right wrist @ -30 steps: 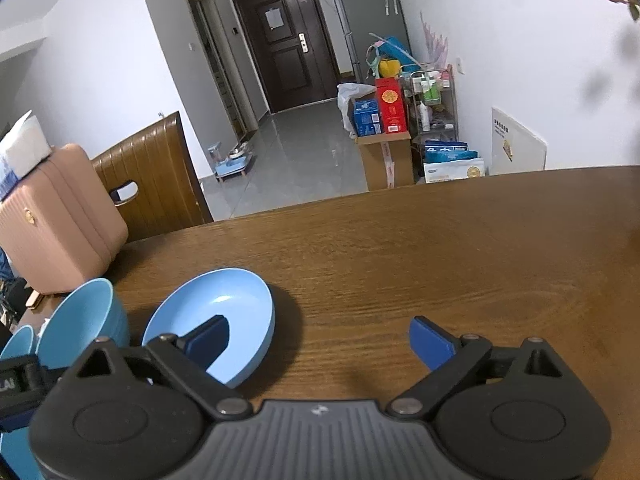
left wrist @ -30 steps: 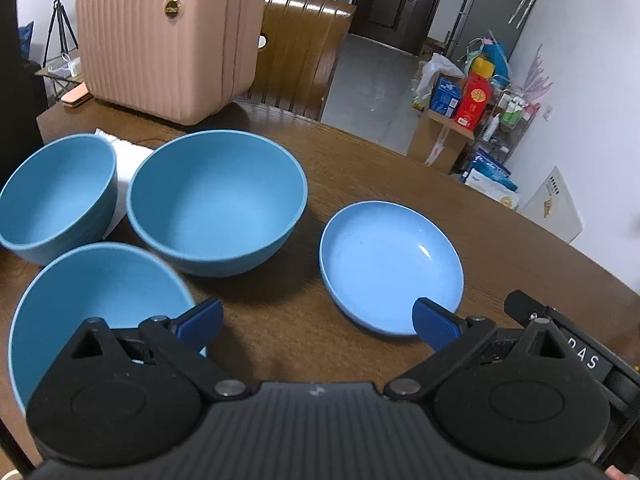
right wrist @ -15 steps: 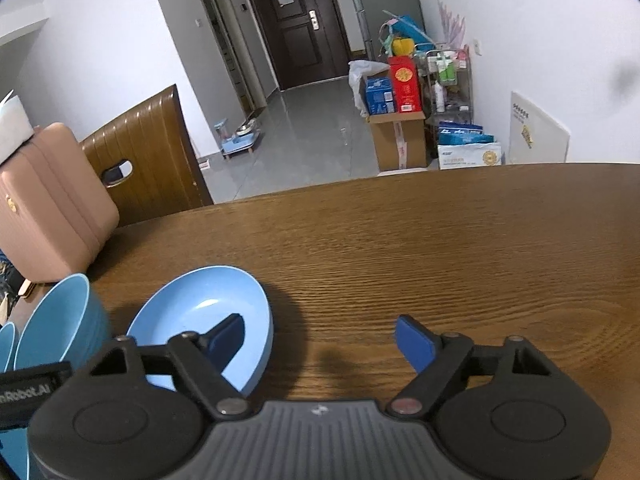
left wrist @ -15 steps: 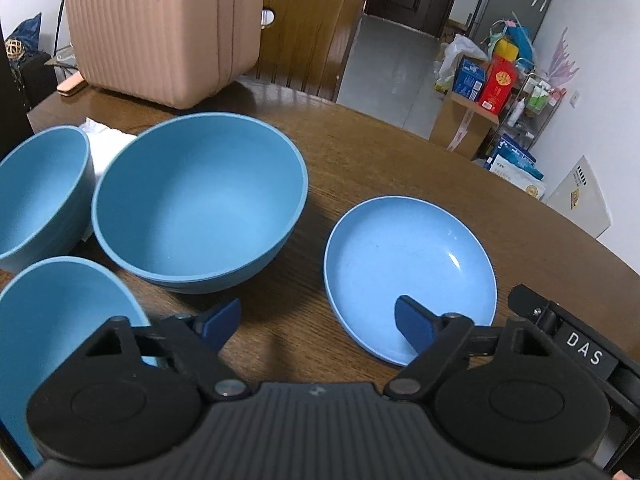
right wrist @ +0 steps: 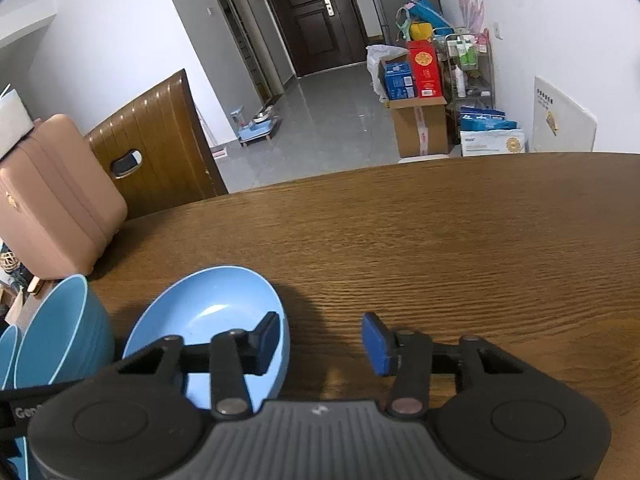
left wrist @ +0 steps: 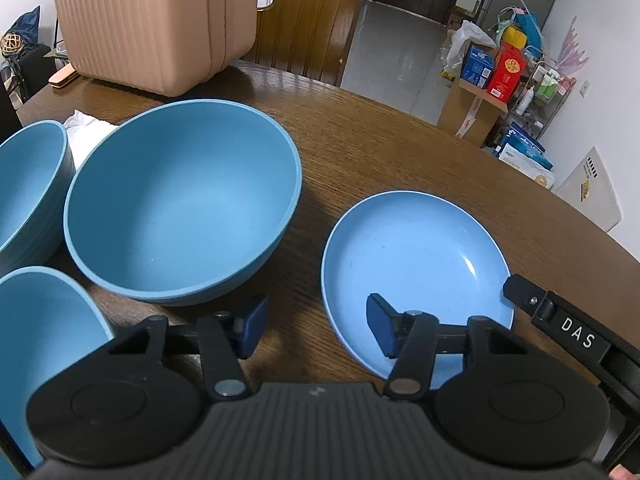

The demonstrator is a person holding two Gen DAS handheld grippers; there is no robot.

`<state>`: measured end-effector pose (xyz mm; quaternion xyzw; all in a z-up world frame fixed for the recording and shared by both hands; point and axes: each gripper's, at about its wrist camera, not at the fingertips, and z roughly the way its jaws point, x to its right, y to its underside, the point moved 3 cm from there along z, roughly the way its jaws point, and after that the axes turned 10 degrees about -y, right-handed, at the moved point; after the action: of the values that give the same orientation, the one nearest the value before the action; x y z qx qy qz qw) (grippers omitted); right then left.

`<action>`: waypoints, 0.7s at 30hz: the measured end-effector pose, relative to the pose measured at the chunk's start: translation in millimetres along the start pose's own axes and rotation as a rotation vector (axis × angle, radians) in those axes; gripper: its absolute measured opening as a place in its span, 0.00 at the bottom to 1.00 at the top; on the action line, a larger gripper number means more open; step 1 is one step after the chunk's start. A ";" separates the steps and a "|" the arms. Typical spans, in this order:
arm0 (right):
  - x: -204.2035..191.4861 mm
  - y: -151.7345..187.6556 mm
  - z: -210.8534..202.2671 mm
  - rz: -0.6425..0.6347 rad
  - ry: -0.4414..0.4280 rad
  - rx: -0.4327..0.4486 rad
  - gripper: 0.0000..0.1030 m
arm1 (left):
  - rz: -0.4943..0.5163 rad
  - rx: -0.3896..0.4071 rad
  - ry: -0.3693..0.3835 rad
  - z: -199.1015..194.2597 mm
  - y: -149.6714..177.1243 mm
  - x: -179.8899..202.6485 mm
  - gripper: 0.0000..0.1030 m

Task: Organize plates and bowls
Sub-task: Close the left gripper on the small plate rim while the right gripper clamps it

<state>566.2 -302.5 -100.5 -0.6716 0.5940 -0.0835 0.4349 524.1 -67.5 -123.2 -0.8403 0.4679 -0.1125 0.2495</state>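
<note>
A shallow light blue plate (left wrist: 412, 252) lies on the brown wooden table (left wrist: 380, 152). My left gripper (left wrist: 316, 330) is open and straddles the plate's near left rim, one finger over the plate. My right gripper (right wrist: 320, 342) is open and straddles the plate's right rim (right wrist: 208, 312), its left finger over the plate. A large blue bowl (left wrist: 180, 200) stands left of the plate. Two more blue bowls sit at far left (left wrist: 28, 184) and near left (left wrist: 44, 340). The large bowl also shows in the right wrist view (right wrist: 60, 340).
A pink ribbed suitcase (left wrist: 156, 20) stands on the table's far left, with a brown chair back (left wrist: 308, 16) behind it. A white napkin (left wrist: 86, 136) lies behind the bowls. The right gripper's body (left wrist: 568, 324) shows beside the plate. Boxes and a shelf stand on the floor beyond.
Both grippers have moved forward and down to the plate and their jaws have narrowed around its rim. The plate and bowls have not moved.
</note>
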 end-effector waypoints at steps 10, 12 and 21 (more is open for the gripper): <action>-14.3 -0.3 14.1 -0.053 -0.018 -0.023 0.22 | -0.008 -0.009 0.014 5.0 -1.3 2.3 0.34; -17.7 0.4 16.8 -0.067 -0.014 -0.028 0.20 | -0.002 -0.009 0.016 5.7 -1.0 4.1 0.29; -29.2 3.7 27.1 -0.123 0.008 -0.053 0.14 | 0.007 0.000 0.022 7.5 -1.0 7.2 0.13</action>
<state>572.4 -263.6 -107.7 -0.7177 0.5554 -0.0973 0.4086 531.9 -70.8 -129.3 -0.8375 0.4735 -0.1206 0.2447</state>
